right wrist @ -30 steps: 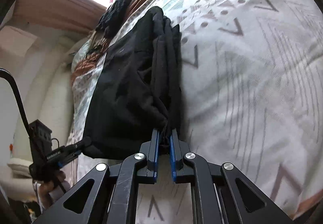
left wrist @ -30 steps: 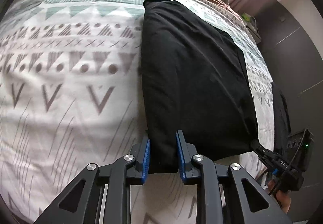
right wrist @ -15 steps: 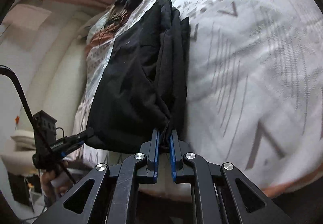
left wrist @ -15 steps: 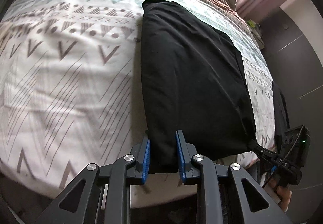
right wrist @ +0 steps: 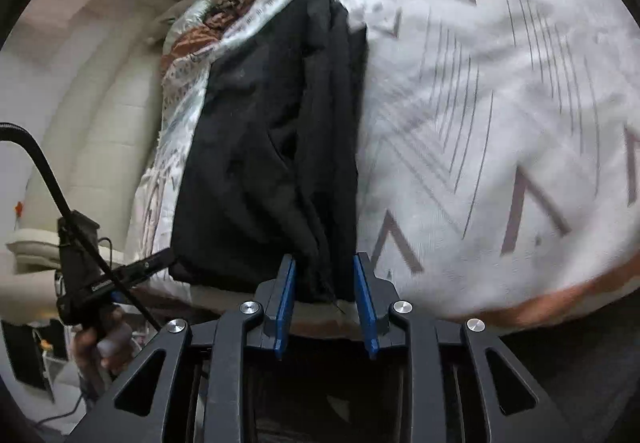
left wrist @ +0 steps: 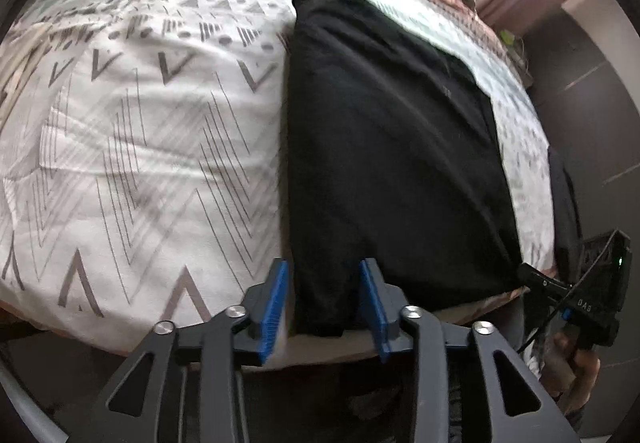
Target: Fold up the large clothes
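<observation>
On the patterned bedspread, the folded black garment runs lengthwise away from its near edge; left gripper and right gripper are both opening, pads clear of its corners.

Left gripper and right gripper: black angular frames, blue ribbed pads, silver screws (four each). A black cable trails from one.

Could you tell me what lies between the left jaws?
The black garment's near corner, in the left wrist view; the opening left gripper no longer presses it.
</observation>
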Motion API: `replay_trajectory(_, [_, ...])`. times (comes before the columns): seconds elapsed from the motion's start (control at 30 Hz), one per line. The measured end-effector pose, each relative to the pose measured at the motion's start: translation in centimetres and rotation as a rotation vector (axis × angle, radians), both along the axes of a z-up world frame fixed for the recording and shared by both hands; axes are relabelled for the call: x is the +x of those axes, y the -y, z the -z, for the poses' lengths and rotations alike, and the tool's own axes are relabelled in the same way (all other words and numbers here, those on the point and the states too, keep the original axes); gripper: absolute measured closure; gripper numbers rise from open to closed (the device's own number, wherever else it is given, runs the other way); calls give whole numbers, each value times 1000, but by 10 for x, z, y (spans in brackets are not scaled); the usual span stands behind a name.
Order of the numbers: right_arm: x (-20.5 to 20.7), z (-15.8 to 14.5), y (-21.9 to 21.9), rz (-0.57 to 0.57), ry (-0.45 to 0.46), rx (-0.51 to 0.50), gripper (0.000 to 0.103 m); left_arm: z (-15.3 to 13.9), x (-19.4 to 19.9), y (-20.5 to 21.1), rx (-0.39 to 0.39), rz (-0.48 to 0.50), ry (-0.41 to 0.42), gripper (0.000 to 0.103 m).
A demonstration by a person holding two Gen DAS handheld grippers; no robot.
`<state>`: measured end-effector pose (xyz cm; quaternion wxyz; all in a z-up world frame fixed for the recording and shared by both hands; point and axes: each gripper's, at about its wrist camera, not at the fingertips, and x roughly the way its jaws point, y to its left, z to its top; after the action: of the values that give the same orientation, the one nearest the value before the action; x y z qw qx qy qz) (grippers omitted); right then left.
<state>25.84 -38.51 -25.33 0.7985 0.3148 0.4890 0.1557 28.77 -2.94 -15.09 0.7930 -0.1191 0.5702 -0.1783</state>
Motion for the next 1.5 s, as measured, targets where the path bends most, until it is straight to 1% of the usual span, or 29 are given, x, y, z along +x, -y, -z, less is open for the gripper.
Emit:
replay_trajectory(0.07, [5,-13,5,3,31,-29,73,-5,5,-6,-13,-21,24,49])
replay_trajectory(0.1, [5,-15,8,9,42,-34,72,-7,10,-7,-18,-29,31,48])
replay_trajectory(0.13, [6,-18,12,18,51,-32,71,-8,15,-7,-22,-36,33,48])
replay_trajectory(0.3, [34,-33,26,48,91,-18,71,-9,41,-3,-22,-44,37,48])
replay_trajectory(0.47, [67,-37,18,38,99,-9,71,-6,59,4,-30,-40,34,48])
replay_trajectory(0.63, [91,-32,15,31,86,4,71,-3,81,10,-30,-39,26,48])
replay_trajectory(0.9, [118,-20,15,22,60,35,71,14,110,21,-40,-39,-3,48])
replay_trajectory(1.2, [145,-14,18,23,60,89,71,18,140,31,-44,-41,5,48])
replay_trajectory(1.27, [149,-14,19,29,70,86,91,18,146,33,-43,-43,7,48])
replay_trajectory(1.3, [150,-14,18,32,70,83,97,18,149,34,-44,-45,7,48])
replay_trajectory(1.37, [150,-15,19,38,65,83,99,18,152,36,-48,-47,9,48])
replay_trajectory(1.5, [137,-26,21,49,107,49,101,17,158,42,-47,-43,25,48])
